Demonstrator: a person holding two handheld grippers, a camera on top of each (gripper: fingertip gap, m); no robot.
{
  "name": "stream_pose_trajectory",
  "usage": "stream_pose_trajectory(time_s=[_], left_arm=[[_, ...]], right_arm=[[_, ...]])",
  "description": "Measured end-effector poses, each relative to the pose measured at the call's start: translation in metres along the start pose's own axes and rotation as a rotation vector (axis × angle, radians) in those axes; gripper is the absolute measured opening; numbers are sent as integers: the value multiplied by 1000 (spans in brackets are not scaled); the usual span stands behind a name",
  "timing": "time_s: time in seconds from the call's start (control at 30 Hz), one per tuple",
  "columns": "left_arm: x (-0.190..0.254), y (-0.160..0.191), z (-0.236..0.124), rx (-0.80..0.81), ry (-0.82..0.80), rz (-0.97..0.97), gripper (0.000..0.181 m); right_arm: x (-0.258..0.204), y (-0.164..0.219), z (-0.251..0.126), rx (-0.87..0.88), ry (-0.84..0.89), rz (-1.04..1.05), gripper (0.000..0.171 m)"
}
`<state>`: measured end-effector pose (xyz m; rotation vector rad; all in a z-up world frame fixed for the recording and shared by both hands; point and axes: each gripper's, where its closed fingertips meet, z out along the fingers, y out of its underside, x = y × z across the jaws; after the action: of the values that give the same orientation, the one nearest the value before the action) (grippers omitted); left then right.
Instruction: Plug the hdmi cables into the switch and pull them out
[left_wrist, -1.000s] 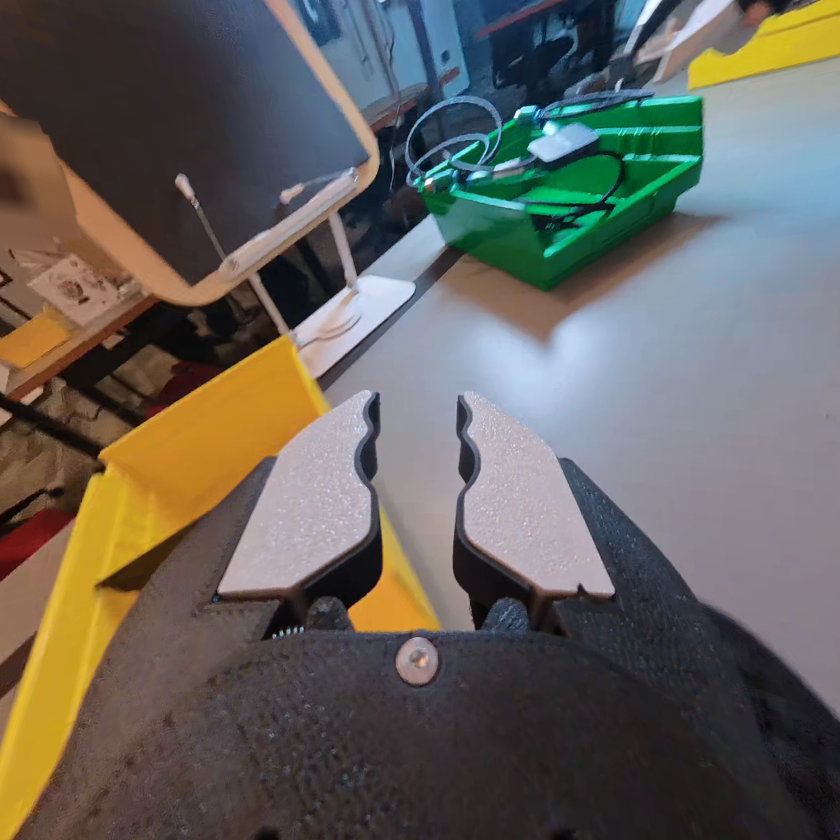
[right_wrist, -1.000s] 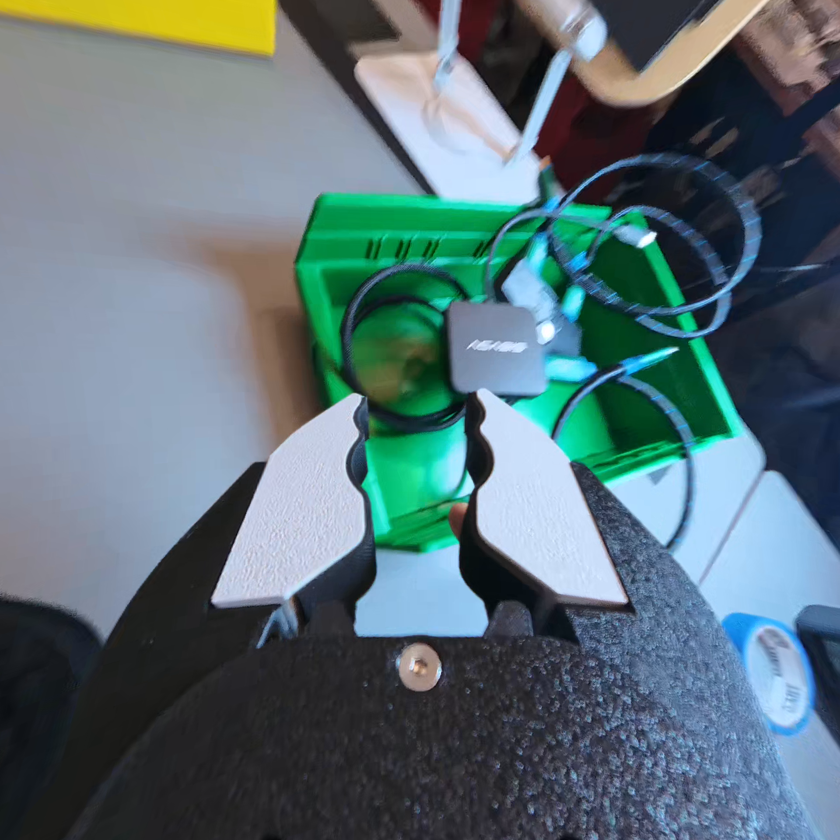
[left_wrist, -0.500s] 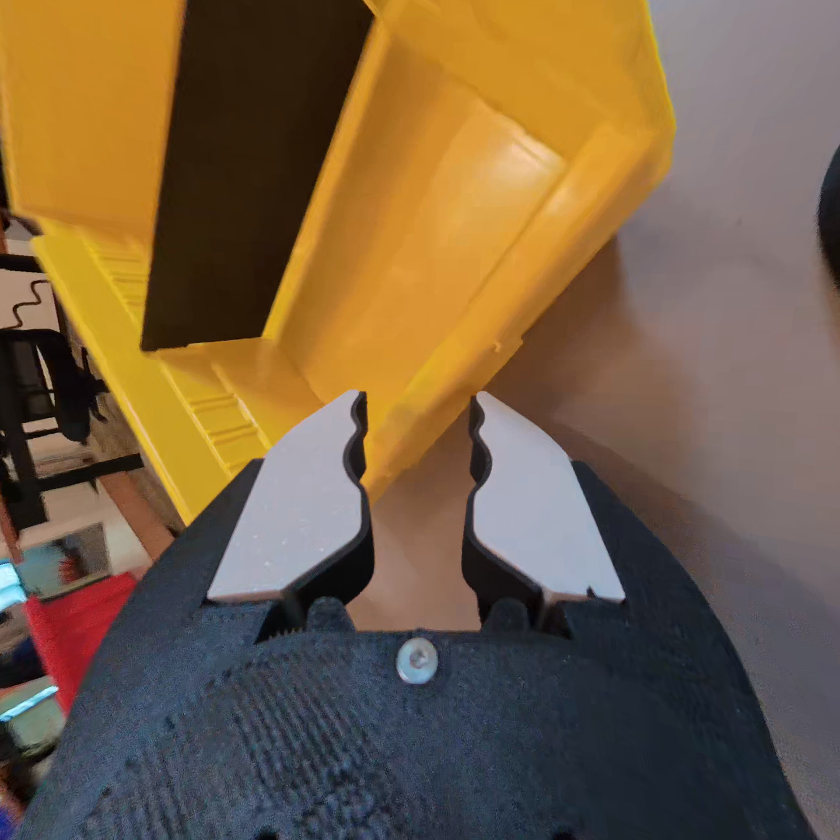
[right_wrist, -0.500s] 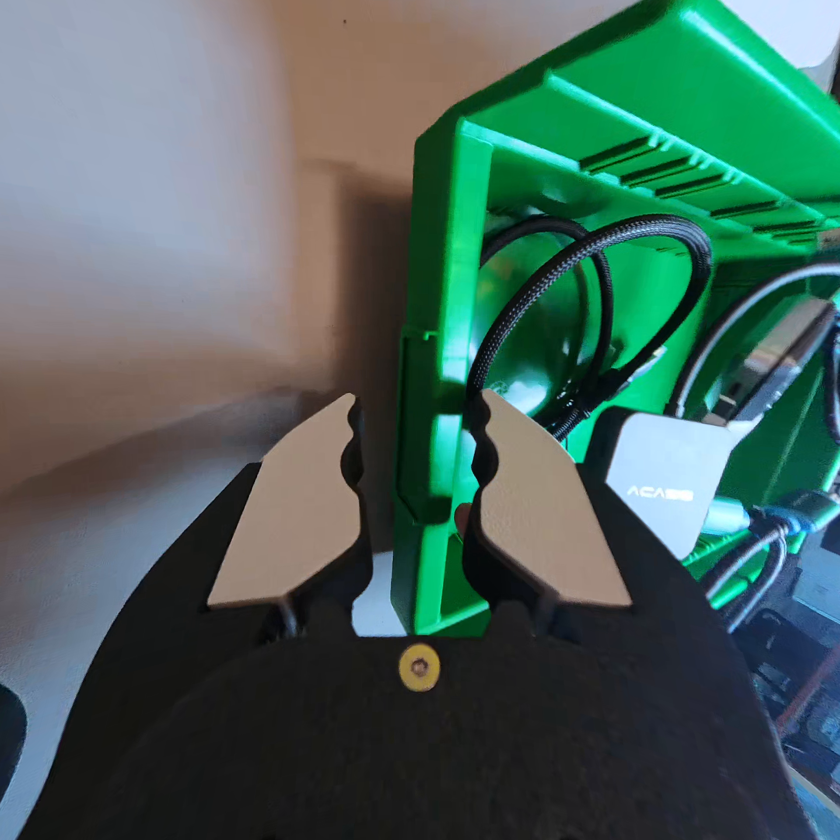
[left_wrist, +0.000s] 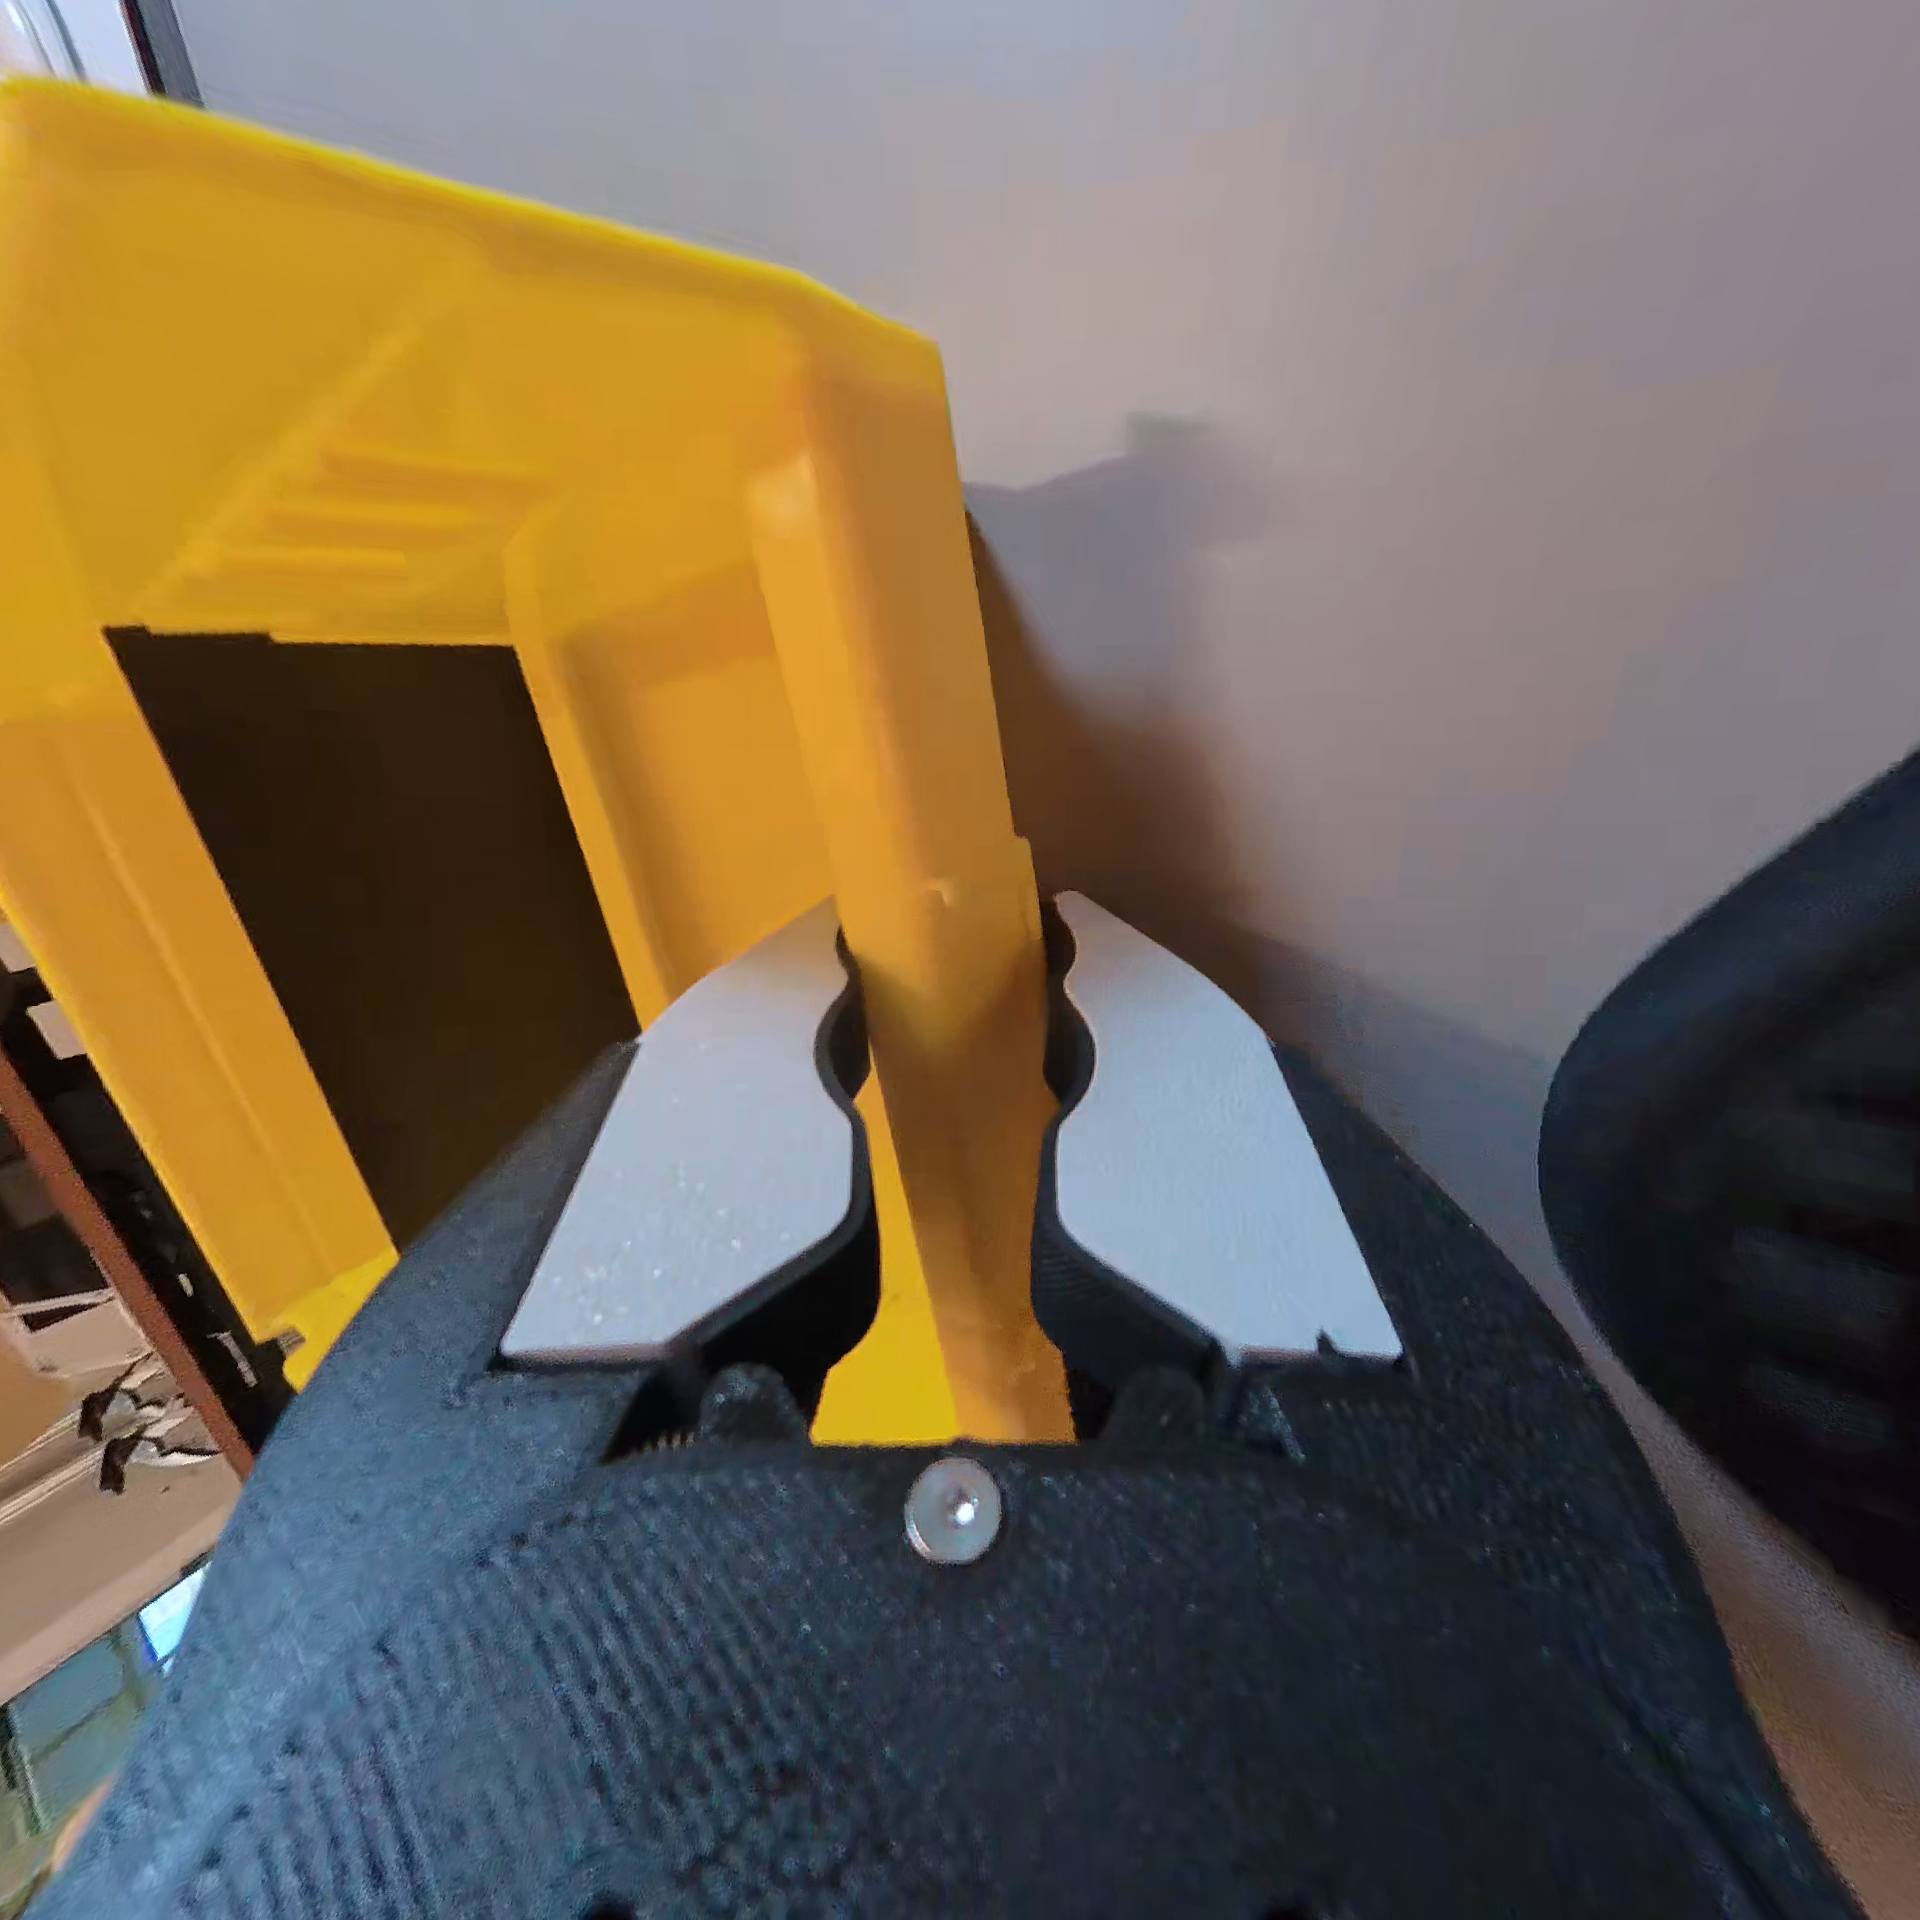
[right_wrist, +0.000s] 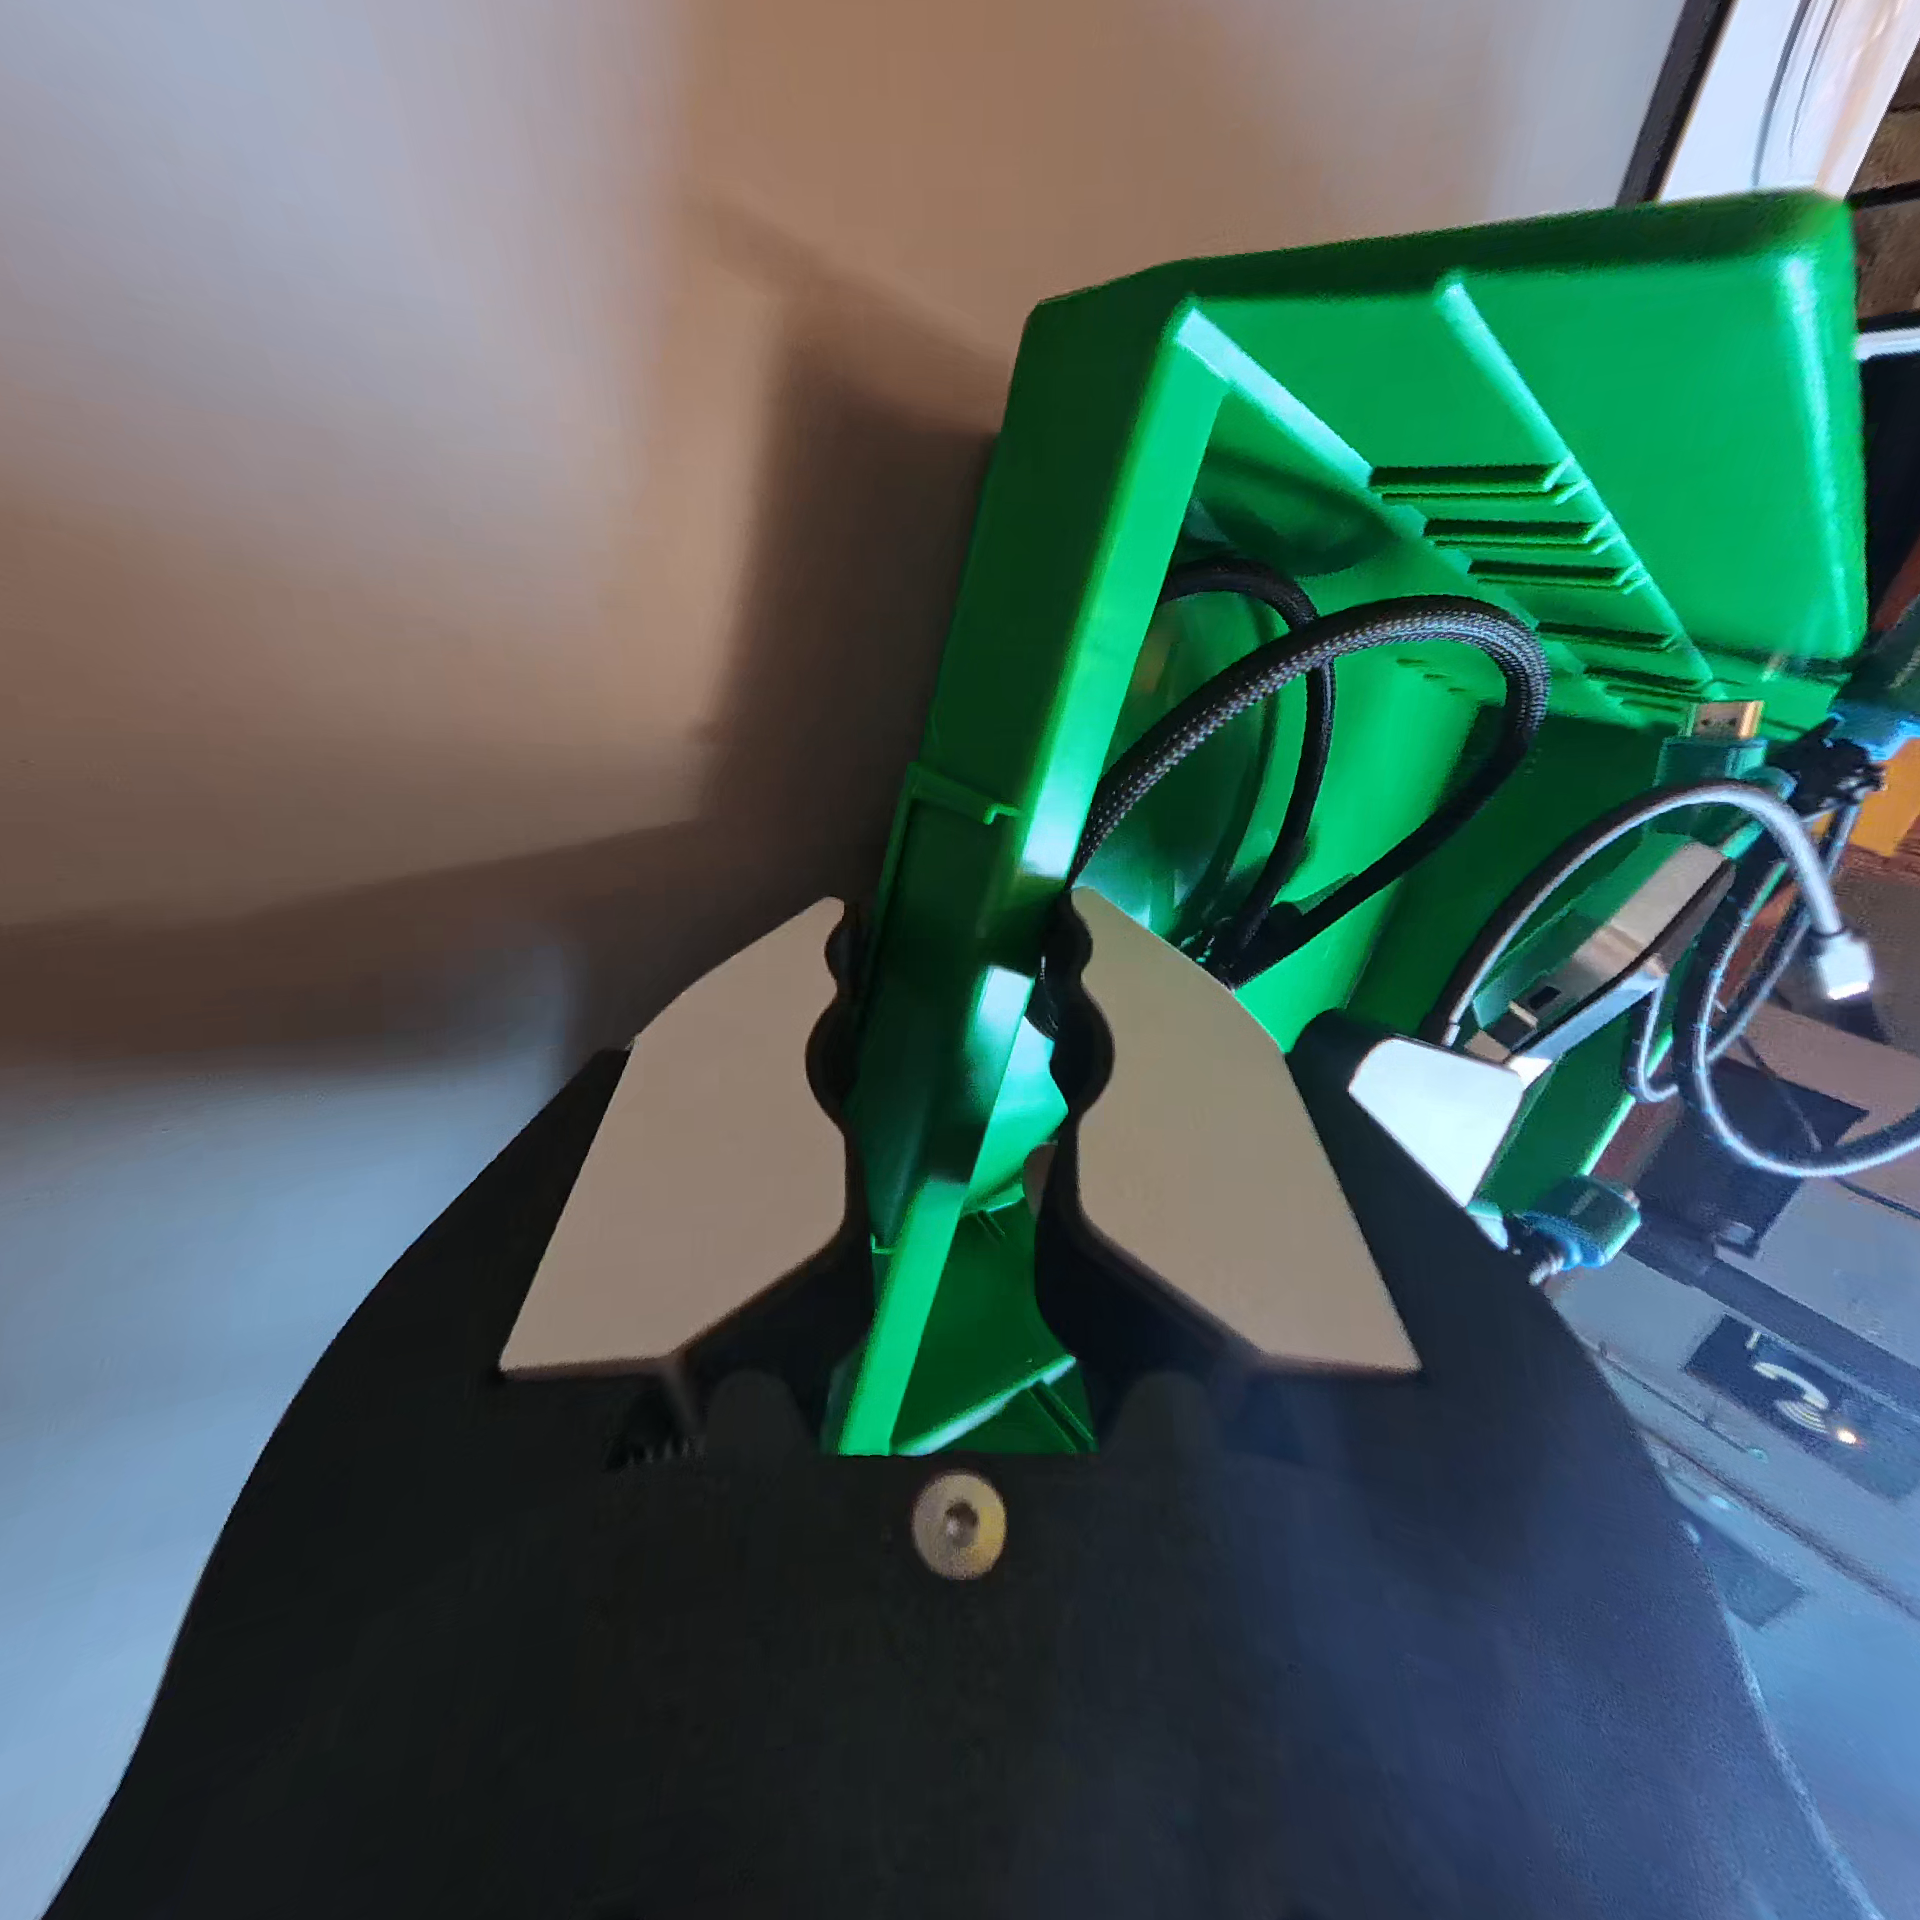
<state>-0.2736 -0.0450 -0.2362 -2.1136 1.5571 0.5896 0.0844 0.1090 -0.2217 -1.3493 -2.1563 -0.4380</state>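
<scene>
HDMI cables (right_wrist: 1455, 665), braided, limp and light, lie in the rigid green bin (right_wrist: 1621, 343) whose wall the right gripper (right_wrist: 956, 935) straddles, jaws near contact; the left gripper (left_wrist: 951, 914) likewise brackets the yellow bin (left_wrist: 623, 416) wall; plugs suit gripping.

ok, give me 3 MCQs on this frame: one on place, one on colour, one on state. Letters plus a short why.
1. Where do the black braided cables lie?
A. on the bare table
B. inside the green bin
C. inside the yellow bin

2. What colour is the bin wall between the left gripper fingers?
A. yellow
B. green
C. blue

3. How does the right gripper stand at the green bin?
A. open, well clear of it
B. shut on a cable
C. astride the bin's side wall, one finger outside, one inside

Answers:
1 B: the right wrist view shows the cable loops within the green walls.
2 A: the left wrist view shows a yellow wall running between the grey pads.
3 C: the green wall passes between both fingers; whether they press it is unclear.
</scene>
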Motion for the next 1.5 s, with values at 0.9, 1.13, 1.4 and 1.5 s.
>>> stream_pose_trajectory(time_s=[0.9, 1.13, 1.4, 1.5], left_arm=[[14, -276, -76, 1013, 394, -986, 41], [-5, -325, -36, 953, 294, -1107, 53], [0, -312, -38, 846, 75, -960, 31], [13, -307, -57, 850, 44, -902, 28]], right_arm=[[-39, 88, -119, 592, 211, 1237, 56], [-17, 88, -71, 441, 211, 1232, 30], [-30, 74, -88, 504, 236, 1246, 23], [-45, 63, -115, 526, 260, 1249, 23]])
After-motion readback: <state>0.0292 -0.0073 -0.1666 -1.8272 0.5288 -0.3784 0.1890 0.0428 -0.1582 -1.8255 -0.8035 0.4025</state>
